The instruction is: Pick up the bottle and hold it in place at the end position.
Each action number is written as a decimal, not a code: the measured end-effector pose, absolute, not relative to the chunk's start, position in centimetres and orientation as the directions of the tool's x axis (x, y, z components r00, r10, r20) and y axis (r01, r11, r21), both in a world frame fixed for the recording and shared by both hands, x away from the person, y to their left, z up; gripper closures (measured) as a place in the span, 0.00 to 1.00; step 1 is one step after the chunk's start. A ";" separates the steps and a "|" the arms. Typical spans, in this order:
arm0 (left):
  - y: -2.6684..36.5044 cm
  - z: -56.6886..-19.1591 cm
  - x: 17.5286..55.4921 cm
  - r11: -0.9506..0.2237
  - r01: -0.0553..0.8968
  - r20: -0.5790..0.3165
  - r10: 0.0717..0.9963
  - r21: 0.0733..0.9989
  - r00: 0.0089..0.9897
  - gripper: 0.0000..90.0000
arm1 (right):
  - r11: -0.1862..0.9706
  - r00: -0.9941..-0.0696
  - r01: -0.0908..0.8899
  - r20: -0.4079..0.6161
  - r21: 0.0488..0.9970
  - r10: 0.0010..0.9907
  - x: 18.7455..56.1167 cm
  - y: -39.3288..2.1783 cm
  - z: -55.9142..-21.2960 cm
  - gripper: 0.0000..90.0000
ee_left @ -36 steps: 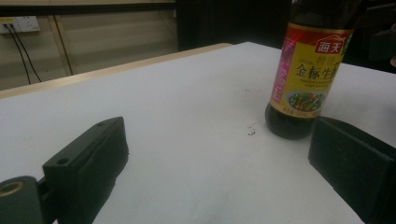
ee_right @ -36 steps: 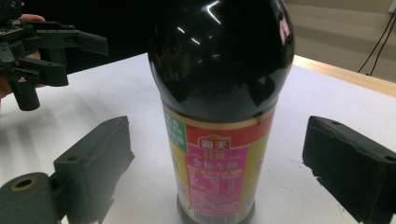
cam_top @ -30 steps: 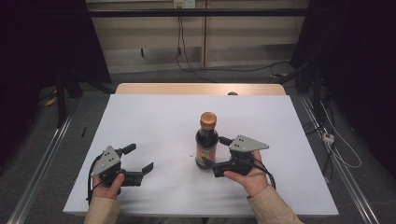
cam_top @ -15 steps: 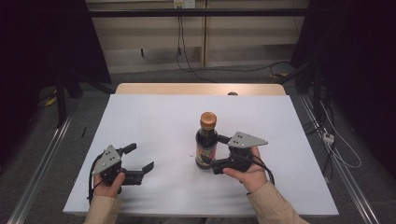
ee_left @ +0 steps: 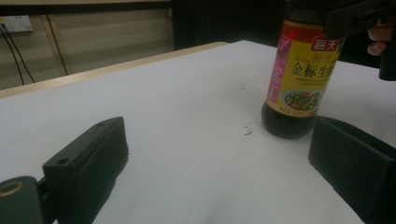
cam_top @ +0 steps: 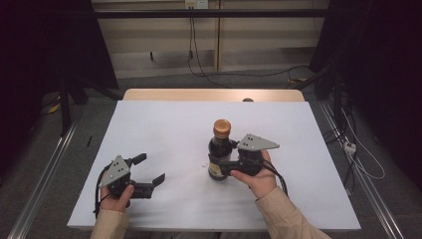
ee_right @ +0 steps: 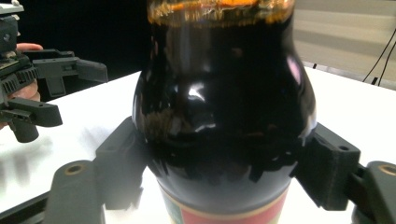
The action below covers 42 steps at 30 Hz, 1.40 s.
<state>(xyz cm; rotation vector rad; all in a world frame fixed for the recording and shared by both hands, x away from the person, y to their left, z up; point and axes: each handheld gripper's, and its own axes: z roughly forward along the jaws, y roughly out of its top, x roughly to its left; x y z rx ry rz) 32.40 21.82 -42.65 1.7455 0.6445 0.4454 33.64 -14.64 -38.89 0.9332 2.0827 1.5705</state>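
Right hand-held gripper (cam_top: 222, 158) jaws just closed onto soy sauce bottle (cam_top: 219, 149), left hand-held gripper (cam_top: 150, 170) unmoved, released

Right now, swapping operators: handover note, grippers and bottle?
Right gripper: jaws have just been closing, pads now against both sides of the soy sauce bottle, low on its dark body.
Left gripper: open, holding nothing, resting on the white table left of the bottle.
Bottle: upright on the table near the middle, brown cap on.
Done: grasp made.
Left: bottle not yet lifted or moved; cap untouched.
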 end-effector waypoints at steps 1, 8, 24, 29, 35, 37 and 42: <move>21.9 -42.6 32.4 -0.184 0.189 -0.032 0.630 0.965 0.776 0.05 | 0.164 -0.712 0.280 0.090 0.946 0.696 33.6 -14.6 -38.9 0.29; 22.0 -42.6 32.1 -0.175 0.194 -0.041 0.631 0.965 0.775 0.05 | 0.161 -0.722 0.265 0.085 0.951 0.687 33.8 -14.6 -39.2 0.29; 21.9 -42.6 32.2 -0.183 0.188 -0.034 0.625 0.965 0.780 0.05 | 0.176 -0.752 0.231 0.061 0.957 0.656 34.5 -14.6 -39.4 0.31; 21.8 -42.7 32.2 -0.187 0.190 -0.034 0.622 0.964 0.783 0.05 | 0.180 -0.771 0.226 0.063 0.957 0.633 35.0 -15.0 -39.4 0.31; 21.8 -42.6 32.2 -0.185 0.189 -0.034 0.621 0.964 0.783 0.05 | 0.202 -0.780 0.191 0.024 0.961 0.625 35.9 -15.1 -39.3 0.31; 21.8 -42.7 32.2 -0.188 0.189 -0.033 0.620 0.964 0.784 0.05 | 0.170 -0.775 0.203 0.052 0.964 0.630 36.4 -15.6 -39.1 0.31; 21.8 -42.7 32.2 -0.175 0.197 -0.047 0.622 0.965 0.782 0.05 | 0.162 -0.757 0.188 0.038 0.969 0.652 37.6 -16.3 -38.5 0.31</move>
